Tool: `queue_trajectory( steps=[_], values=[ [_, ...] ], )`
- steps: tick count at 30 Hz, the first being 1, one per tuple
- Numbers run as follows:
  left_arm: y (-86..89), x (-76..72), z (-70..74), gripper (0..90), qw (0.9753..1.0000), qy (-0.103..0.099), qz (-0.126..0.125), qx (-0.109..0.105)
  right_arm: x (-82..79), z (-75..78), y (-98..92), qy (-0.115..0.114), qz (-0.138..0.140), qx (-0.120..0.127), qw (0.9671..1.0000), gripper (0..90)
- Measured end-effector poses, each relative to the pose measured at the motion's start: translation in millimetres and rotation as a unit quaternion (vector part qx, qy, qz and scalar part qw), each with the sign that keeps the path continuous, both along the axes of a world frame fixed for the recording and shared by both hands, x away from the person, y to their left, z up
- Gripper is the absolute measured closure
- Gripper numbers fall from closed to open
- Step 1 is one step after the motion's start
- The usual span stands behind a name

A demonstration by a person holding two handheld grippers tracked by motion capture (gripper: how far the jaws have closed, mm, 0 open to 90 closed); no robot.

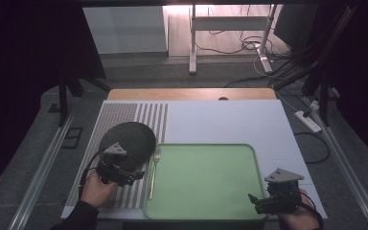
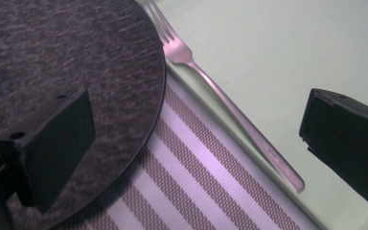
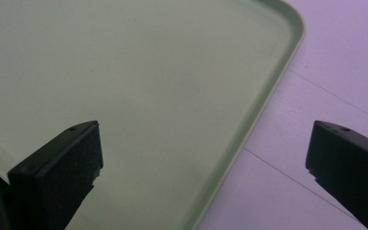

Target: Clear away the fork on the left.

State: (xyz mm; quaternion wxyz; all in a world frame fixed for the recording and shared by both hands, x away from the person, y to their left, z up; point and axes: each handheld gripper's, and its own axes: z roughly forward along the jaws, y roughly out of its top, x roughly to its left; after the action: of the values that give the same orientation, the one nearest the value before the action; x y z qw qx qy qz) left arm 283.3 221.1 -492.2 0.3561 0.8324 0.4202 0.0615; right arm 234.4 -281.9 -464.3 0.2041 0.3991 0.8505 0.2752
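Overhead, high view: fork (image 1: pixel 154 171) on striped mat (image 1: pixel 124 124), just beside green tray (image 1: pixel 250 153) left rim; long axis toward far edge, tines far, near dark plate (image 1: pixel 129 136).
Left gripper view: left tongs (image 2: pixel 196 143) wide, empty, straddling handle; likely light, stiff, slippery; grasp mid-handle.
Right gripper view: right tongs (image 3: pixel 203 167) wide, empty, over tray corner and bench (image 3: pixel 345 57).

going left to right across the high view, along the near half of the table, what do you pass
left gripper → dark round plate → fork → green tray → right gripper
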Motion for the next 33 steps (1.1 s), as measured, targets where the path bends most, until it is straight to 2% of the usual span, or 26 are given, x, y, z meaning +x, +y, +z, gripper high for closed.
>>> queue_trajectory(
  steps=[5, 22, 26, 31, 33],
  values=[
    [6.5, -6.4, -0.2, 0.0, 0.9999, 0.002, 0.014, 0.006, -0.5, 0.2, -1.1, 0.000, -0.004, 0.003, 1.0000, 0.0],
    [31.1, -32.2, -4.1, 0.0, 0.9989, 0.012, 0.046, -0.003, 0.2, 0.2, -2.5, 0.000, -0.010, 0.007, 0.9999, 0.0],
    [35.9, -39.0, -4.6, 0.0, 0.9986, 0.014, 0.050, -0.008, 0.2, 0.2, -2.5, 0.001, -0.011, 0.007, 0.9999, 0.0],
    [43.8, -46.8, -1.0, 0.0, 0.9975, 0.001, 0.064, -0.031, 0.3, 0.5, -3.1, 0.001, -0.013, 0.009, 0.9999, 0.0],
    [46.2, -49.4, 0.0, 0.0, 0.9972, -0.001, 0.068, -0.032, 0.4, 0.5, -3.4, 0.001, -0.015, 0.009, 0.9998, 0.0]
  ],
)
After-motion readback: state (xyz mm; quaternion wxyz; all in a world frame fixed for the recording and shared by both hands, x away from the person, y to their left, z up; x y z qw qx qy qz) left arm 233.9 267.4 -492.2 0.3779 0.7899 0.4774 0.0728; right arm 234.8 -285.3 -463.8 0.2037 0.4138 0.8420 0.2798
